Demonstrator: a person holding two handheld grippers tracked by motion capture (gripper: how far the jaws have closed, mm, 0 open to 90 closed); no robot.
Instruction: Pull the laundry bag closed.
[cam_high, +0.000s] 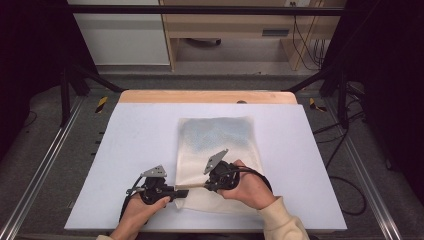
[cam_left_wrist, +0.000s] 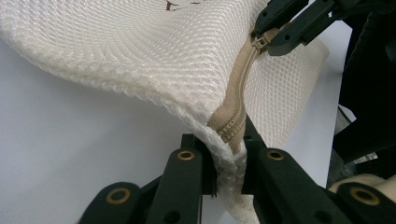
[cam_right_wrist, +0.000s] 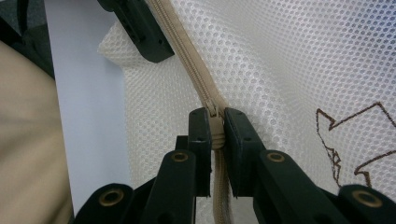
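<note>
Bag: a cream-white mesh laundry bag (cam_high: 216, 150) with a beige zipper lies flat on the pale grey worktop (cam_high: 135, 145), its near edge at the person's side, where both grippers meet it.
Zipper: the beige zipper tape (cam_left_wrist: 236, 100) runs along that near edge from one gripper to the other; the stretch between them looks zipped up.
Left gripper: the left gripper (cam_high: 181, 193) lies low on the worktop at the bag's near left corner, pointing towards the right gripper.
Left fingers: the black fingers (cam_left_wrist: 187, 175) are pressed narrow on the bag's corner, with the end of the zipper tape and a fold of mesh pinched between them; the mesh next to them is lifted off the worktop.
Right gripper: the right gripper (cam_high: 206, 186) sits just beside the left one, over the near edge, pointing towards it.
Right fingers: the black fingers (cam_right_wrist: 201, 135) are clamped narrow on the beige zipper slider (cam_right_wrist: 215, 125), which sits right at their tips.
Marking: a brown stitched outline (cam_right_wrist: 348, 140) shows on the mesh beside the right fingers.
</note>
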